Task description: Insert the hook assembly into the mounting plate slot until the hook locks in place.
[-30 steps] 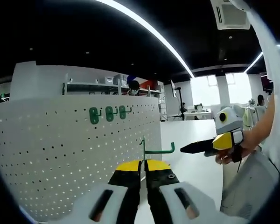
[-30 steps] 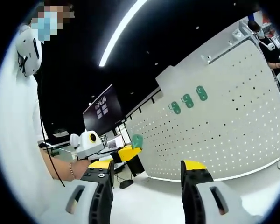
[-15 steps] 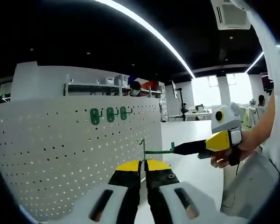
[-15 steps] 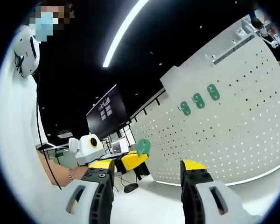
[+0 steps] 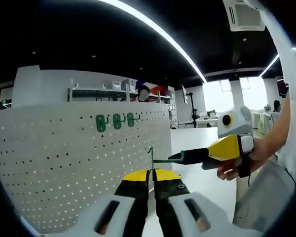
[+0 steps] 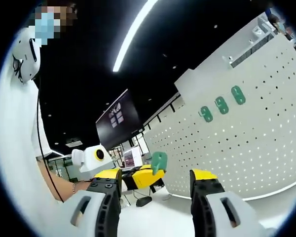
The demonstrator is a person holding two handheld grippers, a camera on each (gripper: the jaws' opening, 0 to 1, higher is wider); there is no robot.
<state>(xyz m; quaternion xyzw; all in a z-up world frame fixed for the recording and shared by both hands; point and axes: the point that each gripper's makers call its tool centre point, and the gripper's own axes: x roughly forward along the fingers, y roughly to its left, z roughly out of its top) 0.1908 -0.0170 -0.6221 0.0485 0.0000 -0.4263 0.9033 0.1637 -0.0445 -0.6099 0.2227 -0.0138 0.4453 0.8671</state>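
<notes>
Green wire hook with a flat green plate is standing pinched between the pressed-together yellow-tipped jaws of the left gripper, before the white perforated pegboard panel. Three green hooks are hanging in its round holes. Reaching in, the right gripper is meeting the wire's tip; its jaws are standing spread apart in the right gripper view.

I could not see where the green hook met the left hand-held gripper; its stem dropped out of sight between the closed jaws. The right hand-held gripper covered the hook's far tip, perhaps touching it. The pegboard was cut off at the left edge, its three mounted hooks too small to read.
</notes>
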